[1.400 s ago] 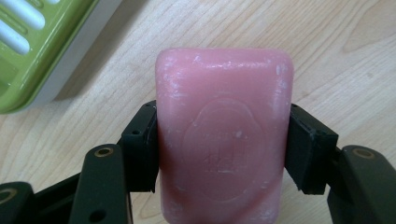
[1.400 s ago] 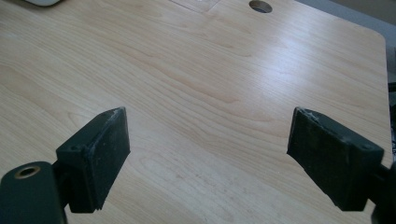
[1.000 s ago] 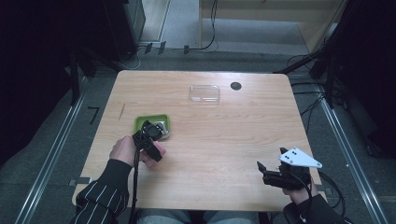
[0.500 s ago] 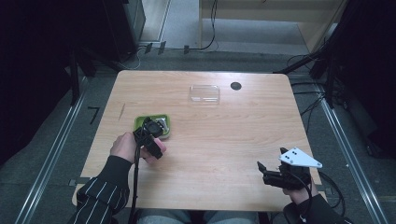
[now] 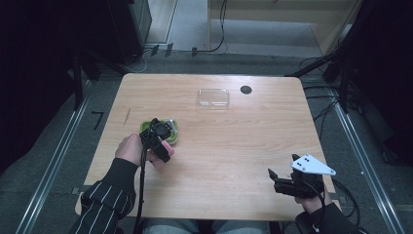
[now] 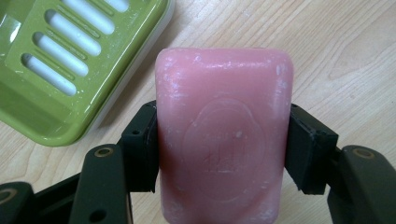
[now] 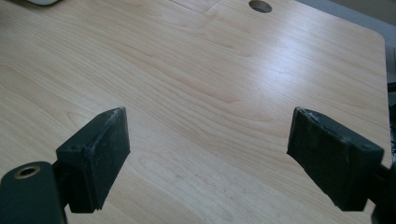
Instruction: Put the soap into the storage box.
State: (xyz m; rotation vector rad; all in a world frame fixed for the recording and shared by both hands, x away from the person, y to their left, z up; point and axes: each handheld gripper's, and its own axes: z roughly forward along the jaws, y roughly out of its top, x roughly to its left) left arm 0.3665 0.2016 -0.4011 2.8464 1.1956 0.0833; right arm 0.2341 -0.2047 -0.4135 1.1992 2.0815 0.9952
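Pink soap bar (image 6: 224, 135) sits clamped in the left claw (image 6: 223, 144), both black pads pressed flat against its long sides (embossed stamp on the top face, white scuffs at the edges). Landmark: the green soap dish (image 6: 56, 88), a slotted tray on the wooden desk (image 5: 234, 146). In the left gripper view the bar is just beside the dish's near corner, not over it, with bare wood behind it; whether it touches the desk I cannot tell.

In the high view the left claw (image 5: 158, 139) is at the dish's (image 5: 171, 132) near edge, left hand (image 5: 130, 148) wrapped round the gripper body, striped sleeve coming in from the lower left, forearm angled up and to the right toward the dish.

Right claw (image 5: 271, 173) is well apart from the dish, at the desk's near right corner, grey three-cornered plate on top, jaws pointing left across the desk toward the dish side. In the right gripper view its jaws (image 7: 208, 156) stand wide apart, gripping nothing, over bare wood.

A clear plastic lid (image 5: 213, 97) lies beyond the dish to the right, with a dark round hole (image 5: 246, 89) in the desk just past it.
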